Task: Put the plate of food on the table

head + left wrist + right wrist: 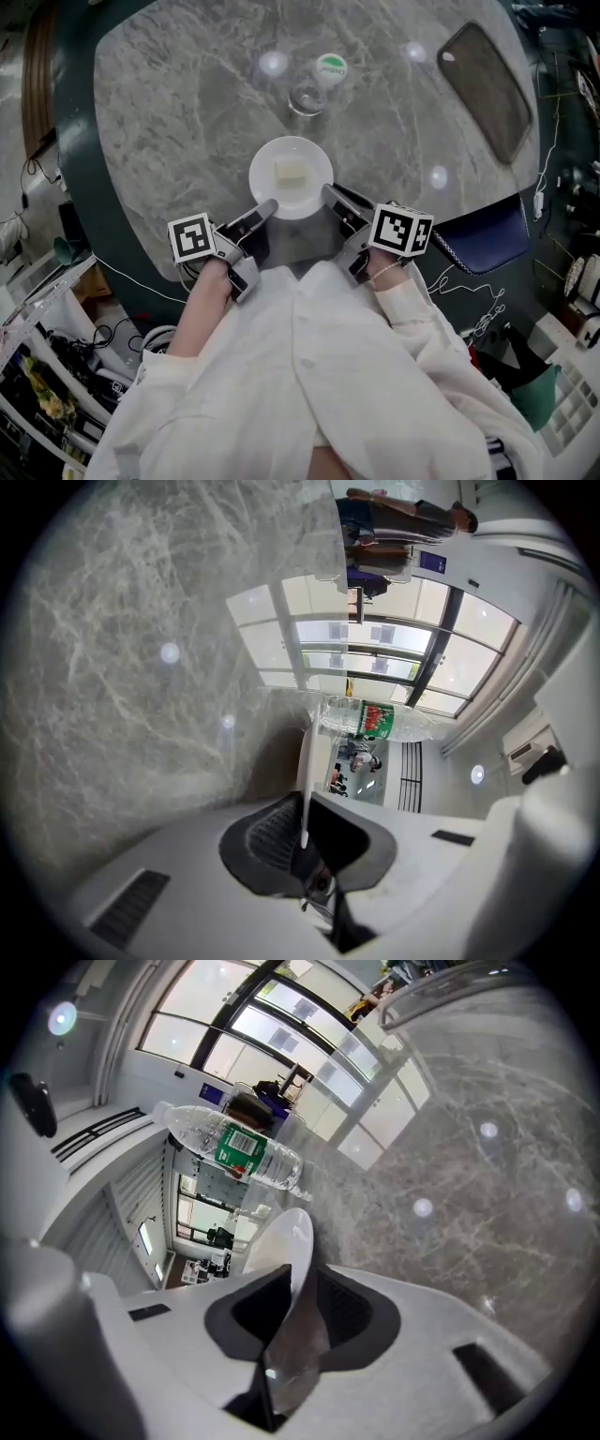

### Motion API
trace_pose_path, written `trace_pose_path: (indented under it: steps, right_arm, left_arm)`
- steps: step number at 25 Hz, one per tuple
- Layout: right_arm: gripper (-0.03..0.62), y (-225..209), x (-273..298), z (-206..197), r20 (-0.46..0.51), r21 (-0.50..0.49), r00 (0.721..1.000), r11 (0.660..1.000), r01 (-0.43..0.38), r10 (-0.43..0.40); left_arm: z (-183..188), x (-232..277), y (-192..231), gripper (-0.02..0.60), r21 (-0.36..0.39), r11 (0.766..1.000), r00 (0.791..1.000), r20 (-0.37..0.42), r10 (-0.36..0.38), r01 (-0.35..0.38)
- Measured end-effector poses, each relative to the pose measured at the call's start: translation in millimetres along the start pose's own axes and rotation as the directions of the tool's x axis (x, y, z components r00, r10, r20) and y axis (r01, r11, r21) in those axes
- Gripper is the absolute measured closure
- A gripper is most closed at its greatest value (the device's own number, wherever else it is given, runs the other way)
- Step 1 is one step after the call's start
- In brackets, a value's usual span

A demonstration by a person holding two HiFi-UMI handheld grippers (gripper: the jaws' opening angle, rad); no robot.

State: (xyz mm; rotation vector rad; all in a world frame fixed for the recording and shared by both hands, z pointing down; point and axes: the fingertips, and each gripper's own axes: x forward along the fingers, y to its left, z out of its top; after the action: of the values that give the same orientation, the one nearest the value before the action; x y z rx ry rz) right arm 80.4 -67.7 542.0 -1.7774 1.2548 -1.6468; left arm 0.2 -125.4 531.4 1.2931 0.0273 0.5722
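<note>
- Head view looks steeply down on a grey marble tabletop point(187, 112). The white plate point(267, 164) sits close to its near edge, about midway along it, with a pale block of food point(291, 172) at its centre.
- We cannot tell whether the plate's base rests on the stone or hangs just over it, because its underside is hidden in every view.
- The left gripper point(265, 210) meets the plate's near-left rim and the right gripper point(331, 197) its near-right rim.
- White sleeves point(309, 375) cover the person's arms down to the hands, and each marker cube point(192, 237) hides part of its gripper's body.
- In the left gripper view the rim shows edge-on as a thin white line. The jaws pinch it, with no gap that we can make out.
- In the right gripper view the jaws stand a little apart with the rim between them. A dark slit shows beside the rim, so the pads do not press on it.
- The food is out of sight in both gripper views.
- Beyond the plate, toward the tabletop's middle, is a clear bottle point(309, 94). From above it is so foreshortened that we see little more than its top, and only the gripper views show its green label.
- A dark tray point(483, 89) lies near the far right corner, too dark for us to see what is inside it.
</note>
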Motion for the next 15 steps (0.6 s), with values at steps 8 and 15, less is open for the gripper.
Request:
trace_pose_path:
  steps: [8,15]
  right_arm:
    - [0.546,4,13,18,-0.003,0.002,1.000,1.000,-0.019,0.019]
    - [0.565,11,17,30,0.031,0.041,0.999,0.999,-0.014,0.013]
  left_arm:
    - [15,7,-2,0.555,-0.025,1.000,0.999,0.044,-0.013,0.014]
    - [20,6,-8,0.554,-0.013,1.000,0.999,0.046,0.011,-0.011]
